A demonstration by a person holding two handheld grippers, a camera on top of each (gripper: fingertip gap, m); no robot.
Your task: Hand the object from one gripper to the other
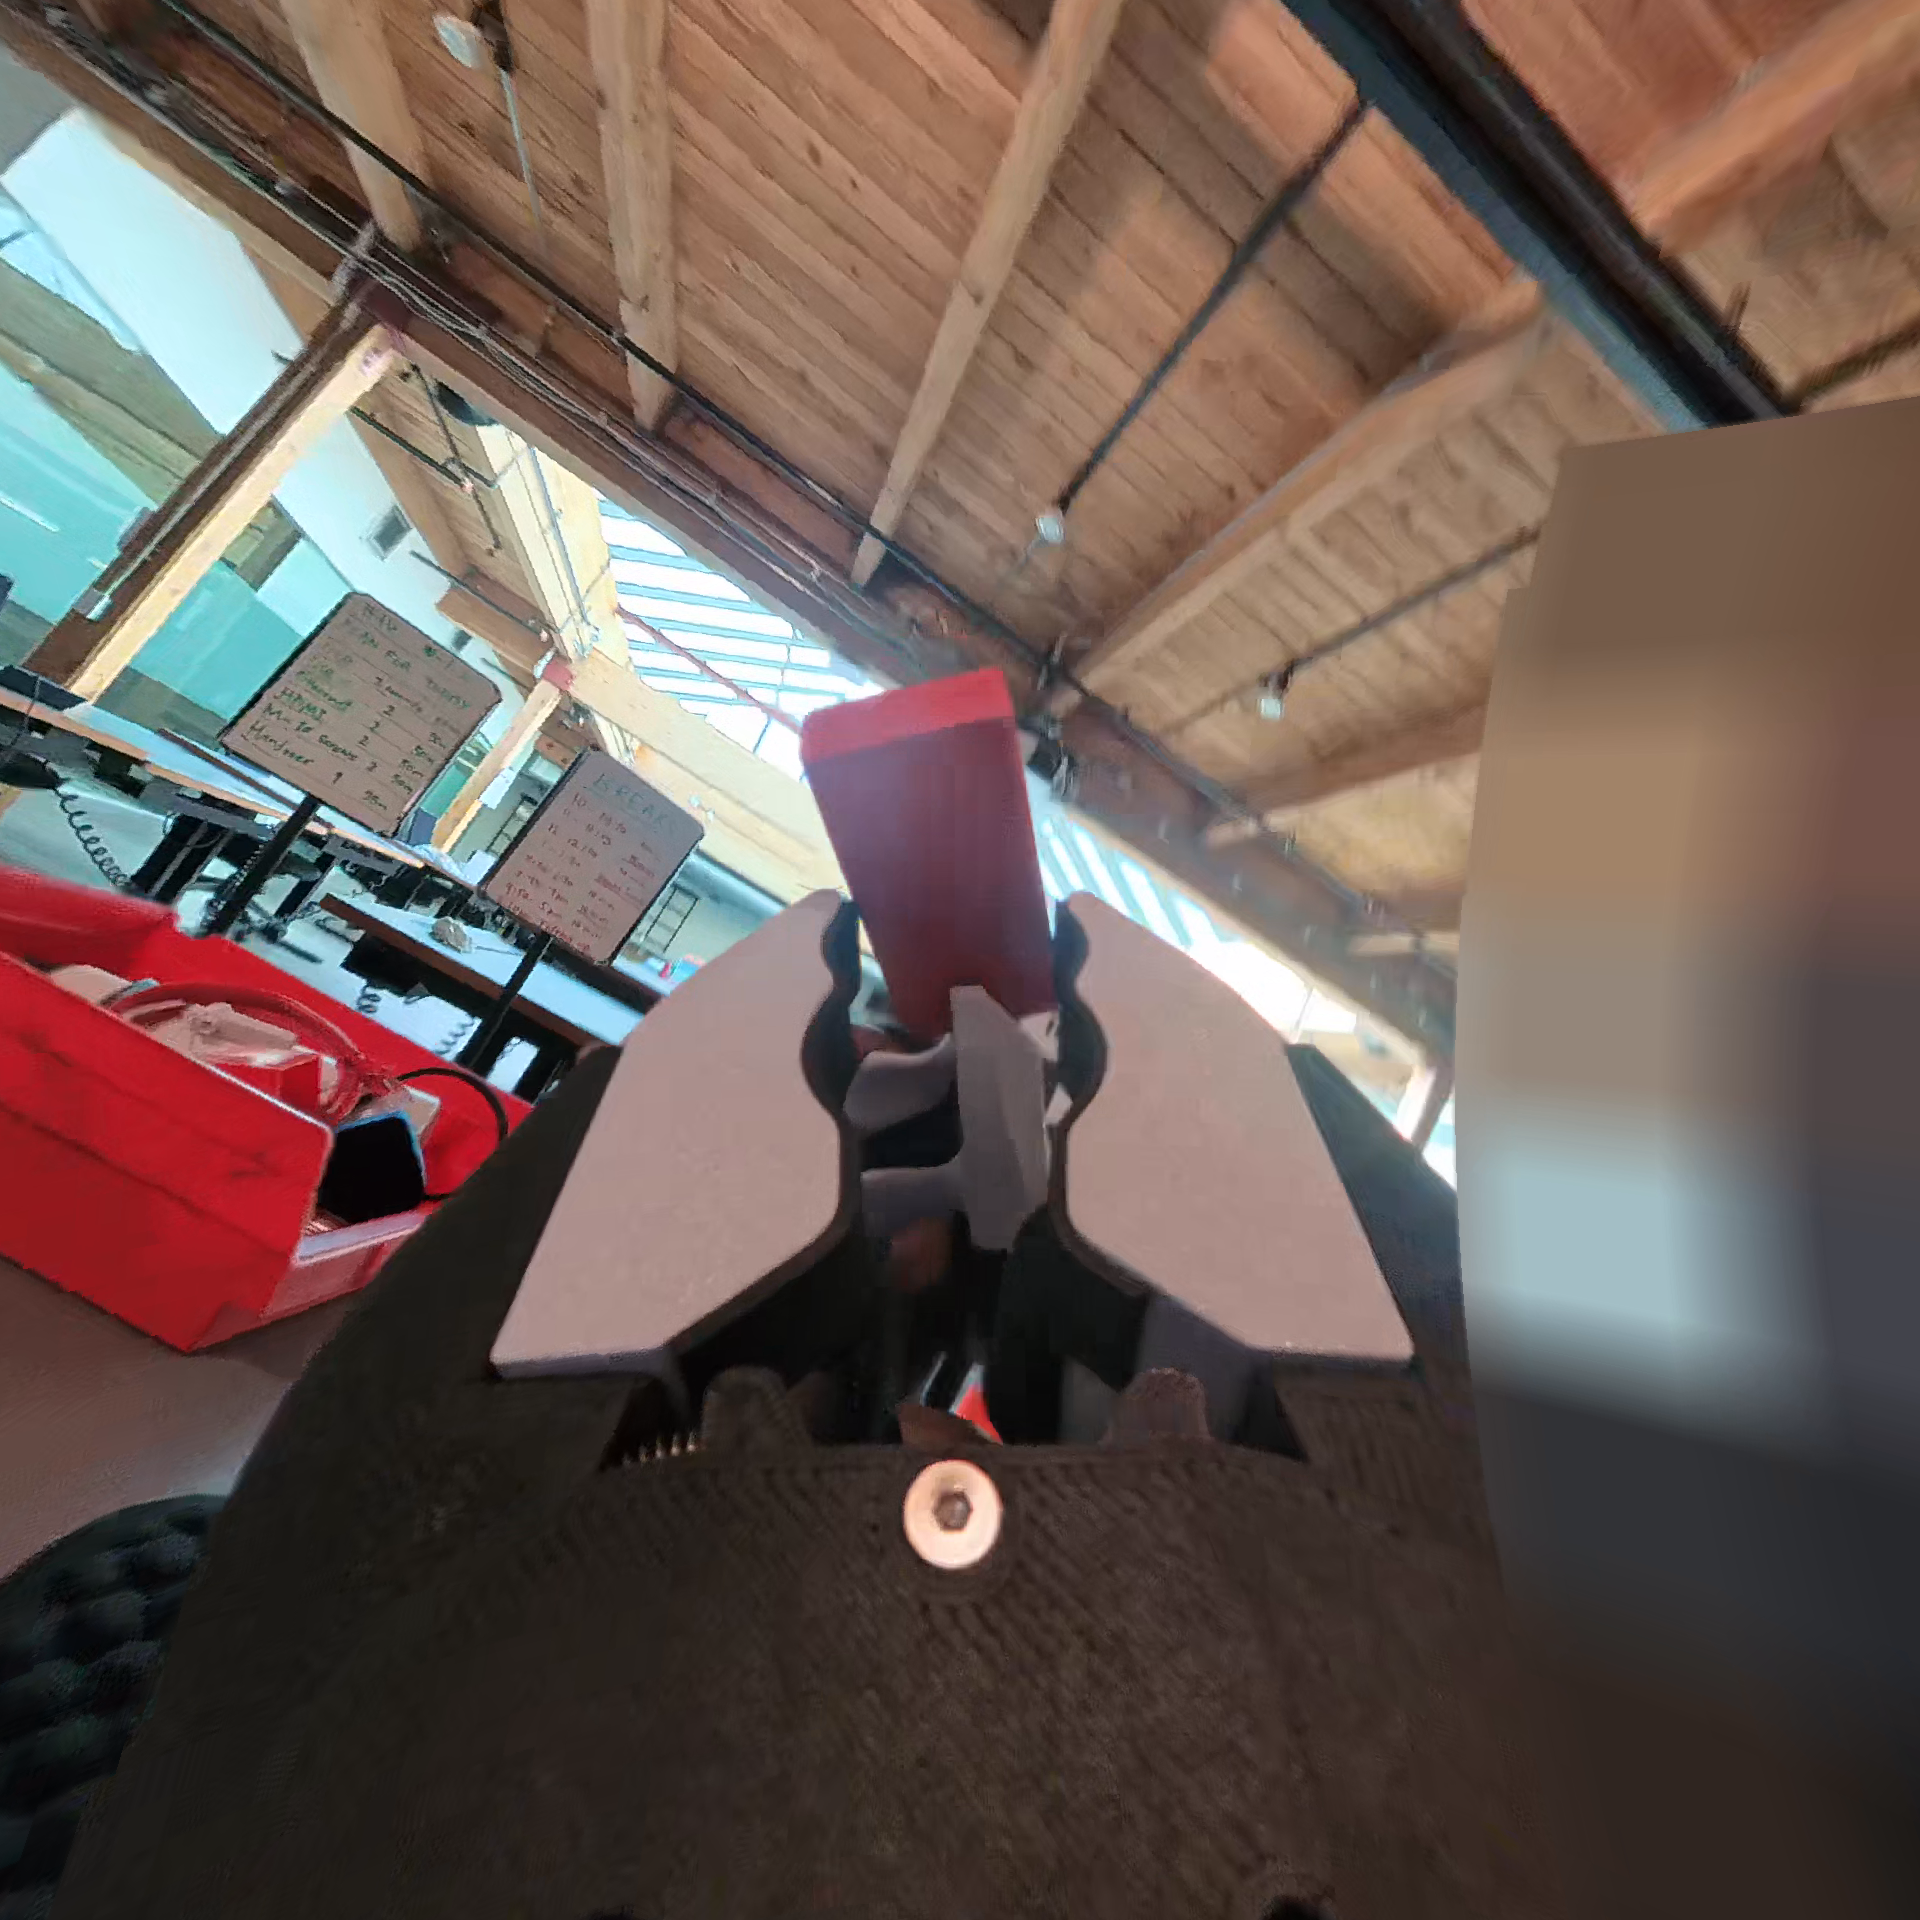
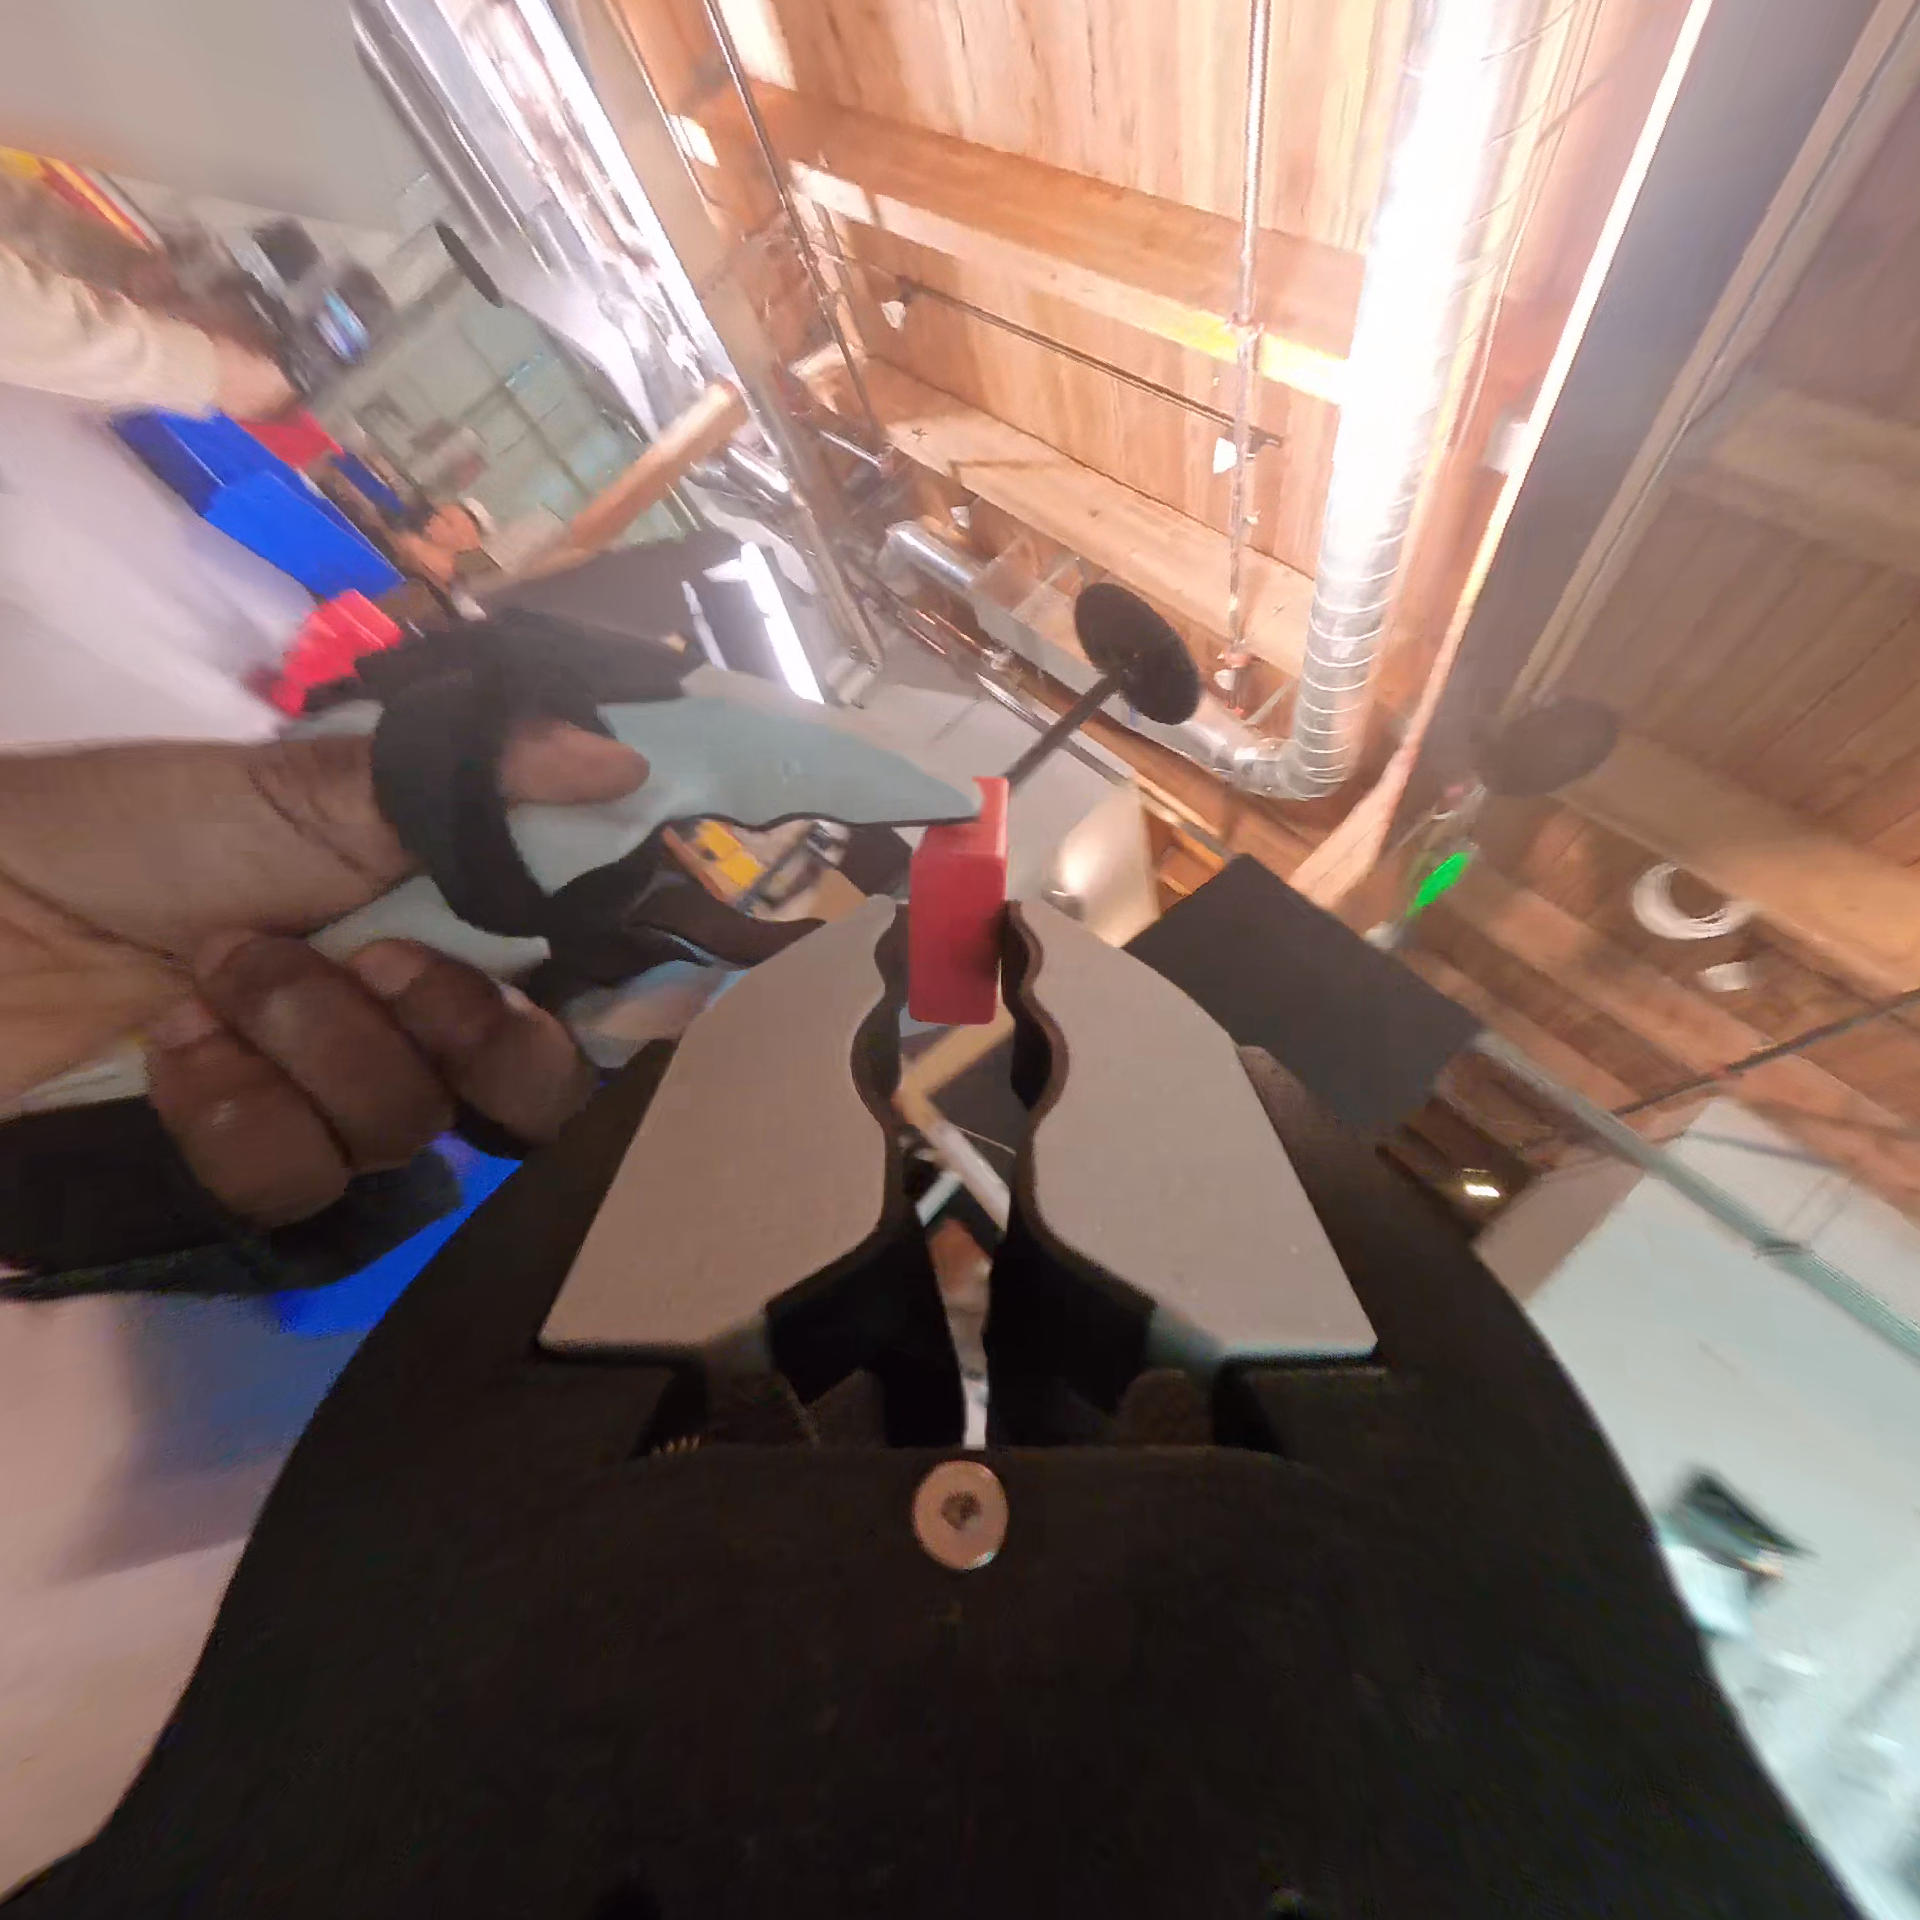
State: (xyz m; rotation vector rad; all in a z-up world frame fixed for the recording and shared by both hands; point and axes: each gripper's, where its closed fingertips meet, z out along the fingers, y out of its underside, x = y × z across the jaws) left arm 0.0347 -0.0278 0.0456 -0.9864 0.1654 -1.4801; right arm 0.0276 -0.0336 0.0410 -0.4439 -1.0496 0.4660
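Gripping a red block [image 1: 928, 852] between its grey fingers [image 1: 717, 1122], the left tool [image 1: 954, 935] pointed up toward a timber ceiling [image 1: 1039, 312], the block standing out past the fingertips with its brighter red end uppermost. In that view the tip of the right tool [image 1: 992, 1101] reached in between the left fingers from below and met the block's lower end.

Seen from the right wrist, the right tool [image 2: 951, 920] was closed on the same block [image 2: 958, 935], its two fingertips pressing against the block's opposite sides. The left tool [image 2: 961, 816] came in from the left at a right angle, one pale finger [image 2: 790, 774] lying across the block's top edge; the other finger was hidden. A hand [image 2: 260, 935] held that tool's handle, a black strap [image 2: 436, 790] looped around it.

The block was off the counter, pinched by both tools in mid-air.

A red bin [image 1: 156, 1143] sat on the counter [image 1: 125, 1403] at the left of the left wrist view, with two whiteboards [image 1: 364, 707] on stands behind it. A silver duct [image 2: 1361, 582] ran along the ceiling in the right wrist view, and blue bins [image 2: 281, 509] lay blurred in the background.
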